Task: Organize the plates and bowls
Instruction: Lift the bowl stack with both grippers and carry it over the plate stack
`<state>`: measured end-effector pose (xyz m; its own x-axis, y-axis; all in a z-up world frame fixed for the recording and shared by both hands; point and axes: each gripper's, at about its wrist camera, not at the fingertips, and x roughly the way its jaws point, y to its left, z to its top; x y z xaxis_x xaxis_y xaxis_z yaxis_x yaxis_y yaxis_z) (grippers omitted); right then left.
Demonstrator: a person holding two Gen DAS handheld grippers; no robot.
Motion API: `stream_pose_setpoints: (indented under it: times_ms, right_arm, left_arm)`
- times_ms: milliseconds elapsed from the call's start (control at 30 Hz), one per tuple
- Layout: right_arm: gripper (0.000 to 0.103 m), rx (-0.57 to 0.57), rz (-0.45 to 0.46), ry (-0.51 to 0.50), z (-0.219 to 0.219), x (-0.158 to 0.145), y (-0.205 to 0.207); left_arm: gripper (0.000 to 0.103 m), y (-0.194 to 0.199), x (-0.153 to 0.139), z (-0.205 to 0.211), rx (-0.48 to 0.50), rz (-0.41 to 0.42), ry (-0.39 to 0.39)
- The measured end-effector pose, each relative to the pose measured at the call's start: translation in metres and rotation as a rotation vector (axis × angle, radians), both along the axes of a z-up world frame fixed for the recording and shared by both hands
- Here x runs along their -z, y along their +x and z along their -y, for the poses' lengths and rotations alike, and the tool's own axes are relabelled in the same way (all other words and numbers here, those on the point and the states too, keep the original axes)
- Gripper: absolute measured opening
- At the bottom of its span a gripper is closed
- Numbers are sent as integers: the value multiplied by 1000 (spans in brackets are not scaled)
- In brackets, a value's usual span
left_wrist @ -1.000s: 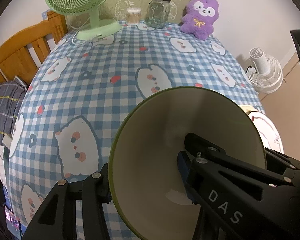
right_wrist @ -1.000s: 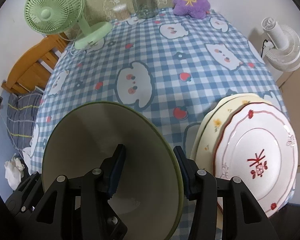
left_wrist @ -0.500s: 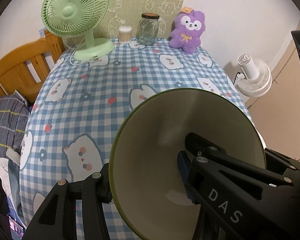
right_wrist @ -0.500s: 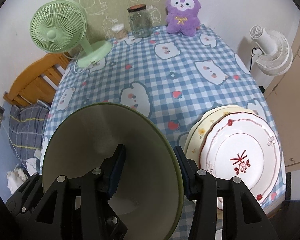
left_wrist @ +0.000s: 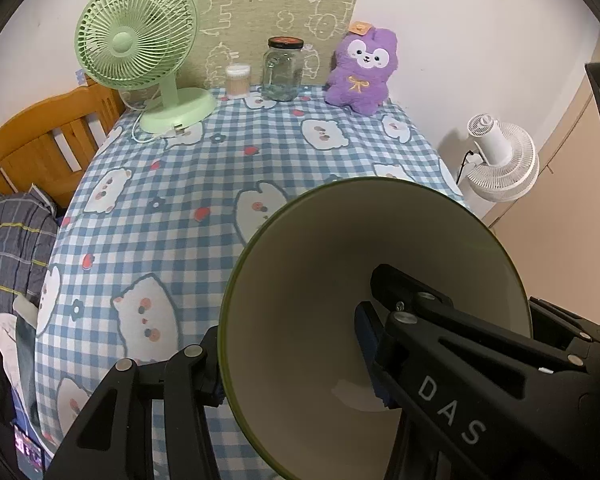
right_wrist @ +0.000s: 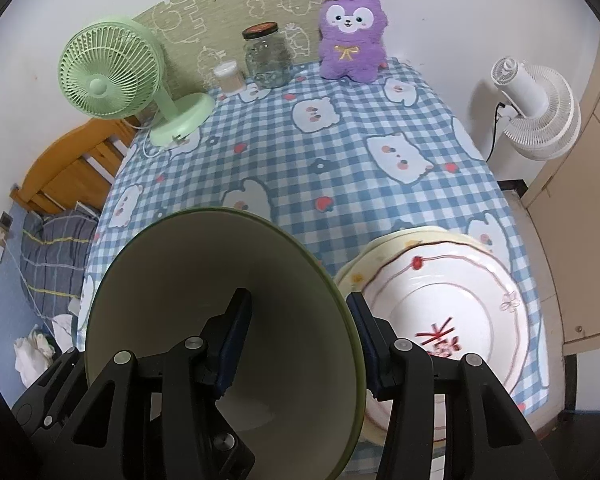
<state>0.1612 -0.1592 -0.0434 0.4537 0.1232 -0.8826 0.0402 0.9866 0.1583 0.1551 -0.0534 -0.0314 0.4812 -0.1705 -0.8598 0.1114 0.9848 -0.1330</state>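
A green-rimmed cream bowl (left_wrist: pixel 332 280) is held in the air over the near part of the checked table (left_wrist: pixel 204 184). My left gripper (left_wrist: pixel 292 360) is shut on its left wall, one finger inside and one outside. My right gripper (right_wrist: pixel 296 340) is shut on its right wall; the bowl also shows in the right wrist view (right_wrist: pixel 204 288). A white plate with red trim (right_wrist: pixel 452 312) lies on a cream plate (right_wrist: pixel 364 264) at the table's near right corner, right of the bowl.
At the table's back stand a green fan (left_wrist: pixel 140 56), a small cotton-swab jar (left_wrist: pixel 238 80), a glass jar (left_wrist: pixel 282 68) and a purple plush (left_wrist: pixel 360 72). A wooden bed frame (left_wrist: pixel 40 148) is to the left. A white floor fan (left_wrist: pixel 500 156) stands to the right.
Both grippers and the bowl have risen and pulled back from the table, so more of the back wall and the far objects shows. Both grips on the bowl are unchanged.
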Motion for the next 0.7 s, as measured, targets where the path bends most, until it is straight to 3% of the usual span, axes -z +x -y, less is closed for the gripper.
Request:
stream_pose_setpoints:
  times_ms: [700]
  right_arm:
    - [52,-41,-46,-2,83,11,12]
  left_arm:
    - [54,6,8,84,-45,-40,3]
